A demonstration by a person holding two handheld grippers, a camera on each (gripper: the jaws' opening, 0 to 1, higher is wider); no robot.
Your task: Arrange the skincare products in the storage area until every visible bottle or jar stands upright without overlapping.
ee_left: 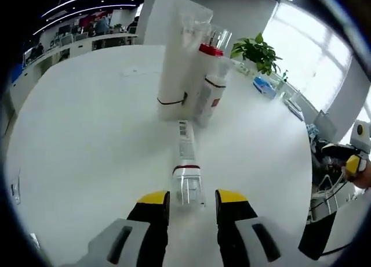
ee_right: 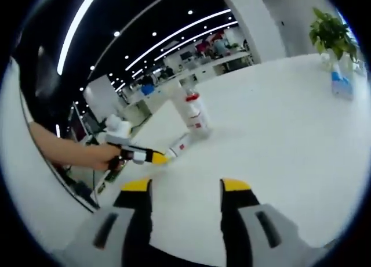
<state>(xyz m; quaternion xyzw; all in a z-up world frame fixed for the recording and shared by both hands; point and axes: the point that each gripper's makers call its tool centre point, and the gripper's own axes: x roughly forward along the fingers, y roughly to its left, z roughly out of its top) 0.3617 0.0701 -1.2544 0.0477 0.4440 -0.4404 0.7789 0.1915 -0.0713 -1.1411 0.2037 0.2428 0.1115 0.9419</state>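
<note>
Lying flat on the round white table (ee_left: 87, 139): one slim white tube with a red band and a clear cap (ee_left: 186, 162), its cap end pointing toward the left gripper (ee_left: 191, 199) and its crimped, barcoded end pointing toward the two products that already stand. Standing upright just beyond it: a tall white tube with a dark band near its base (ee_left: 174, 58) and, beside and touching or nearly touching it, a white bottle with a red collar and a clear cap (ee_left: 210, 81). Left gripper spread open, yellow-tipped jaws on either side of the clear cap, nothing gripped, contact not yet made as far as the left gripper view shows. Right gripper (ee_right: 186, 187) also open and empty, hanging above bare tabletop well apart from the group, which sits farther off in the right gripper view beside the left gripper's yellow tips (ee_right: 155, 157). Step in hand, by judgement: closing on the fallen tube and standing it up. Best done by advancing a little past the cap to grip the firmer shoulder near the red band, closing gently so the soft body does not squash, then lifting clear before rotating to vertical. Worth setting it down cap-end on the table in a bare spot beside the standing pair, not against them, since a nudge could topple either.
</note>
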